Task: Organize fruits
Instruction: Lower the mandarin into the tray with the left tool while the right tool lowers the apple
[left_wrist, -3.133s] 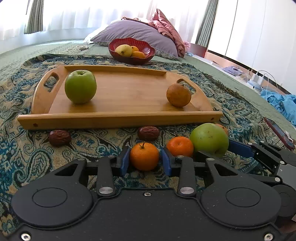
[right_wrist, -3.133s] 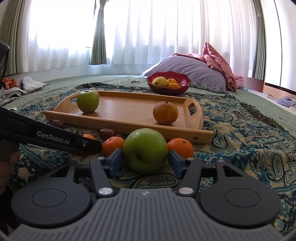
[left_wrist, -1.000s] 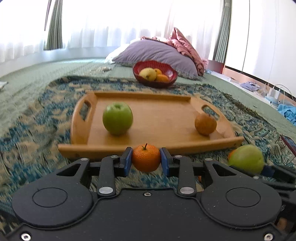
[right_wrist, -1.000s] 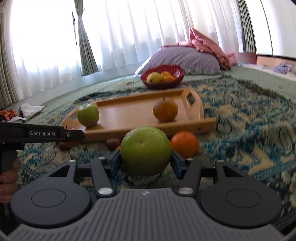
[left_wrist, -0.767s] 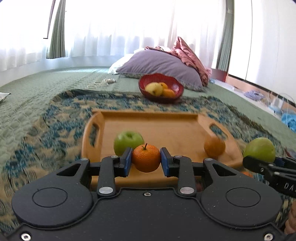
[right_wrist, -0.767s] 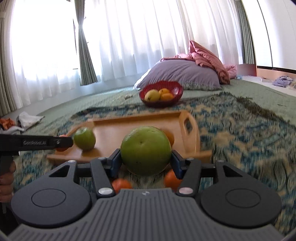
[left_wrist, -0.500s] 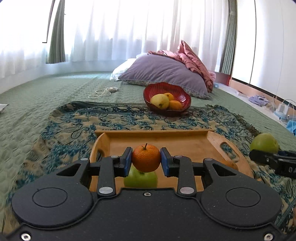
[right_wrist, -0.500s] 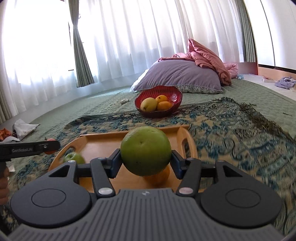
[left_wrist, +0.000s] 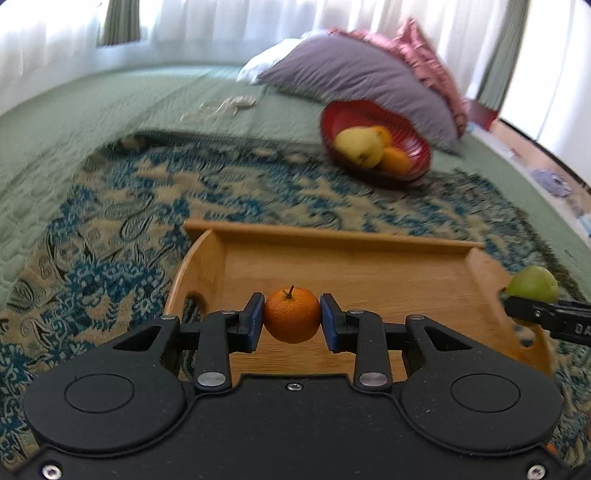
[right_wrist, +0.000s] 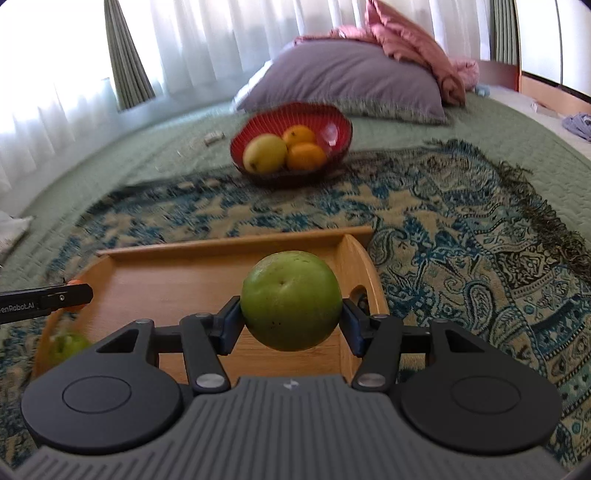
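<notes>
Both tools are loaded. My left tool (left_wrist: 291, 315) is clenched on a mandarin (left_wrist: 291, 316), its blue pads pressing either side of the fruit, stem up. My right tool (right_wrist: 290, 302) is spread wider and grips a green apple (right_wrist: 290, 301) across its middle.

A few seconds ago both fruits sat on the patterned blanket (right_wrist: 461, 236) in front of the wooden tray (left_wrist: 332, 236). Since then I have lifted them clear and carried them forward; now each hangs over the tray floor, and the red bowl (right_wrist: 332, 125), with a yellow pear and two oranges in it, looks much closer than it did half a second ago. The background is smeared, so I judge I'm moving.

That means the pick-up is done and the job is in transit. I can't say from here whether these belong on the tray or in the bowl beyond it. Another green apple (right_wrist: 68, 345) lies at the tray's left end, low in the right view.
</notes>
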